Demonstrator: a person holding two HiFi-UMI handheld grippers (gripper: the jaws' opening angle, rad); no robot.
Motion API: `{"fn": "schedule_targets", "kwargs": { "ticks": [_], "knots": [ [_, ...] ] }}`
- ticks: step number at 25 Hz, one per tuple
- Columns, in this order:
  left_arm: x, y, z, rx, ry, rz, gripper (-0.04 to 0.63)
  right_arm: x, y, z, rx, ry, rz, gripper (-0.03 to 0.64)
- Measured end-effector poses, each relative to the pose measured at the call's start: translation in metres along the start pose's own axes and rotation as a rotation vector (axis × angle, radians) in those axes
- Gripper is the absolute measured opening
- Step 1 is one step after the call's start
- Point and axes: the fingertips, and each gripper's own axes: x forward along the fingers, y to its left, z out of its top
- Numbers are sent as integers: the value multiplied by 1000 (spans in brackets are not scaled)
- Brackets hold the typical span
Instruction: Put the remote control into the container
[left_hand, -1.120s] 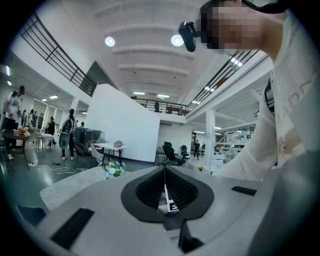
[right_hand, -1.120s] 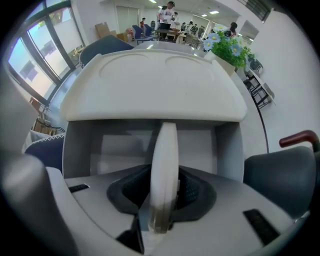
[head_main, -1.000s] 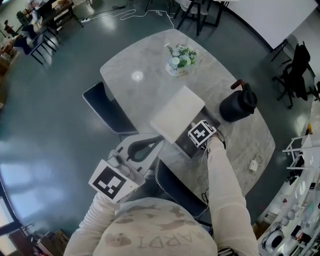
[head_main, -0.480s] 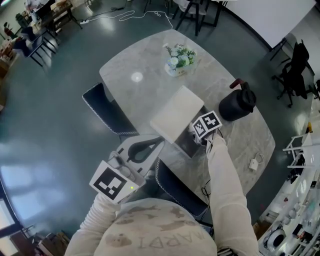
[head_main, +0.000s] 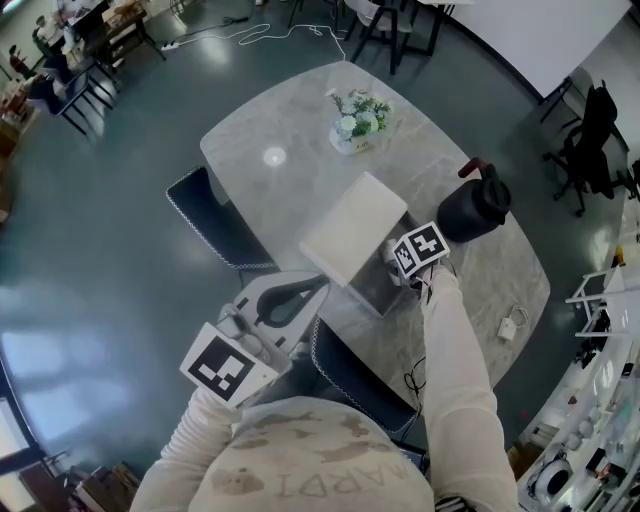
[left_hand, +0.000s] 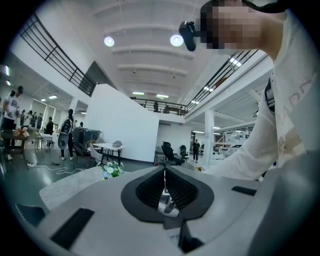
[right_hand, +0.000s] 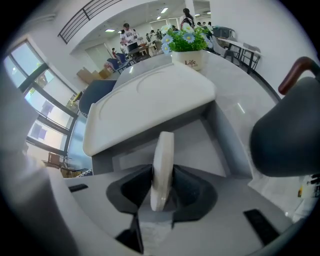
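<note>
The left gripper holds its fingers together, seemingly with nothing between them. Beyond them a pale table carries flowers. A white sleeve fills the right side.

The head view looks from high above the person steeply down on the whole pale grey stone oval table, from far off. The left gripper view sits low at the table's near edge and looks almost level across it, while the right gripper view hangs close over the grey open box with a white lid and looks down into it. All three show the white pot of blue and white flowers by the far edge; the head and right gripper views also share the box and the round black jug.
</note>
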Motion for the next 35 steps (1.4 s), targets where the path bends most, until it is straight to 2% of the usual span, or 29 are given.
{"fn": "schedule_targets", "kwargs": {
  "ticks": [2,5,7,14,21,26,29,31,32,35],
  "knots": [
    [0,-2,1,0,-2,-3,14,1,5,1,70,-22,44,123],
    [1,-5,0,5,-1,-6,14,6,26,6,225,-64,194,117],
    [0,-7,-1,5,0,-8,14,8,33,6,266,-75,228,117],
    [-5,-10,1,7,-3,-1,14,1,17,1,132,-48,59,148],
    [-11,-16,1,13,-4,0,14,0,11,-8,117,-34,-8,169],
    [-17,-20,2,20,-5,-2,14,-7,8,-3,51,-70,-109,176],
    [-19,-25,4,25,-9,-6,14,-15,13,3,45,-145,-109,173],
    [-21,-28,6,30,-13,-11,14,-26,17,9,18,-232,-131,118],
    [-23,-30,6,32,-14,-13,14,-35,21,13,-4,-290,-142,56],
    [-26,-36,8,41,-20,-22,14,-66,42,25,-56,-502,-119,29]
  ]
}}
